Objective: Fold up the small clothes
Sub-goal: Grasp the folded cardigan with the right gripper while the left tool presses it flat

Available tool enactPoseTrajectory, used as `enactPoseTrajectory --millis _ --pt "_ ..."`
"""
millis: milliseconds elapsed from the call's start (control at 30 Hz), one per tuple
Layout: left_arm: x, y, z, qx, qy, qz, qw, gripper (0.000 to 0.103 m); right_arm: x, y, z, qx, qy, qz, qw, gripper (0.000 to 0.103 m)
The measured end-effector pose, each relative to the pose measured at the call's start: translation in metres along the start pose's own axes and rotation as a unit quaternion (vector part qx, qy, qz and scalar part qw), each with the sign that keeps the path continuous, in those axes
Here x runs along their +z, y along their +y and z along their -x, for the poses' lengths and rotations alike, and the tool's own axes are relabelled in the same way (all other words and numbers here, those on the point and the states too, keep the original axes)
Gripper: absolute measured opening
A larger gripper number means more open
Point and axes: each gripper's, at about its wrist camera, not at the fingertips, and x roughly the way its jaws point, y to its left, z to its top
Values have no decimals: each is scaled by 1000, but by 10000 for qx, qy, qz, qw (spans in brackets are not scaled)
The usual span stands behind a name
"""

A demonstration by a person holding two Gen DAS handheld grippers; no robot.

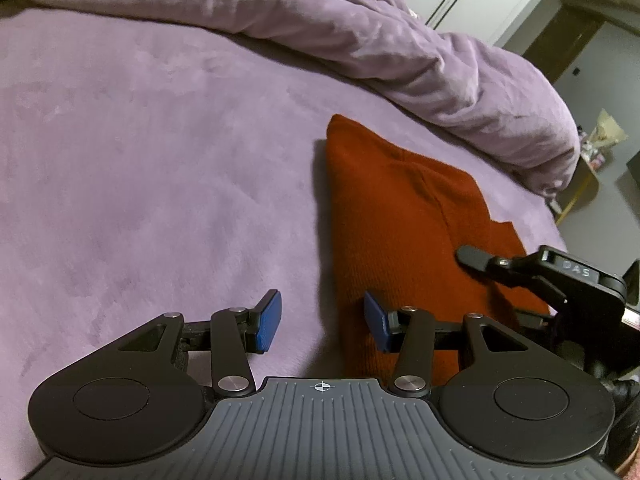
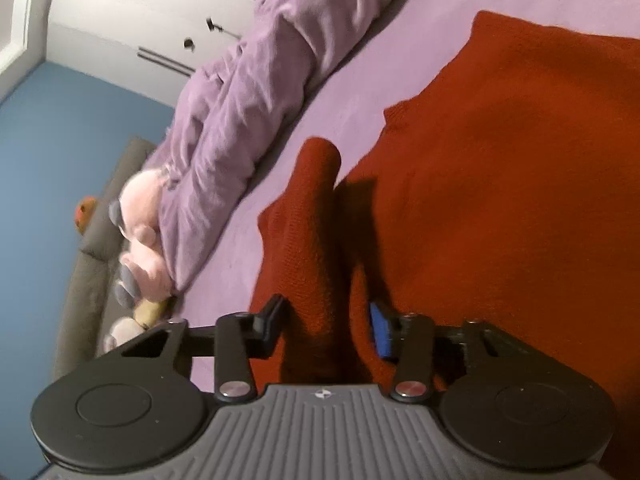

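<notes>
A rust-red knit garment (image 1: 400, 216) lies on the purple bed sheet (image 1: 160, 160). My left gripper (image 1: 322, 322) is open and empty, low over the garment's left edge, with its right blue pad (image 1: 376, 326) above the cloth. The right gripper (image 1: 520, 276) shows at the right of the left wrist view, resting on the garment. In the right wrist view the garment (image 2: 500, 160) fills the right side, and a raised fold of it (image 2: 316, 240) runs between the fingers of my right gripper (image 2: 324, 328). The jaws stand wide apart around the fold.
A bunched purple duvet (image 1: 360, 40) lies along the far side of the bed and also shows in the right wrist view (image 2: 248, 80). A pink plush toy (image 2: 140, 232) sits by a grey headboard (image 2: 92, 240). White wardrobe doors (image 2: 160, 12) stand behind.
</notes>
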Motion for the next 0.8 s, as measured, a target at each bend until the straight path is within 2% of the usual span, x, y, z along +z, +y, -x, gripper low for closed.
enactPoseTrajectory --millis 133,200,233,267,400,433,467,533,567,700,733,767,800 --pt "2 -1 0 56 39 33 10000 53 -10 29 -2 -586 -191 993 9931 27" --pt "5 -2 3 88 36 64 9999 53 -17 54 2 -985 -401 1727 9792 24" --pt "5 -2 6 116 -6 90 9999 53 -22 68 5 -1180 -525 2158 9679 22" --pt "6 -4 10 132 -90 83 9998 53 -25 78 10 -1244 -612 2427 9601 21" --pt "3 -12 24 36 -312 -133 9994 54 -29 102 38 -1323 -1054 3004 9387 18" --pt "2 -15 26 -6 -303 -199 9993 54 -27 103 46 -1409 -1185 3079 9334 12" --pt "0 -19 28 -40 -291 -269 9992 54 -22 102 52 -1478 -1245 3107 9307 10" --pt "-4 -26 26 -112 -249 -416 9988 57 -11 92 62 -1675 -1328 3043 9283 0" --pt "-7 -30 24 -127 -184 -502 9985 57 -8 85 65 -1773 -1286 2991 9287 0" --pt "-18 -32 10 -164 70 -567 9982 57 1 49 67 -1546 -749 2363 9564 4" --pt "-19 -30 9 -189 101 -498 9985 57 3 39 68 -1344 -613 2078 9670 10" --pt "-19 -28 7 -237 131 -415 9988 57 4 27 70 -1088 -557 1709 9777 26" --pt "-18 -26 6 -263 151 -355 9989 58 7 15 71 -853 -535 1347 9858 34"
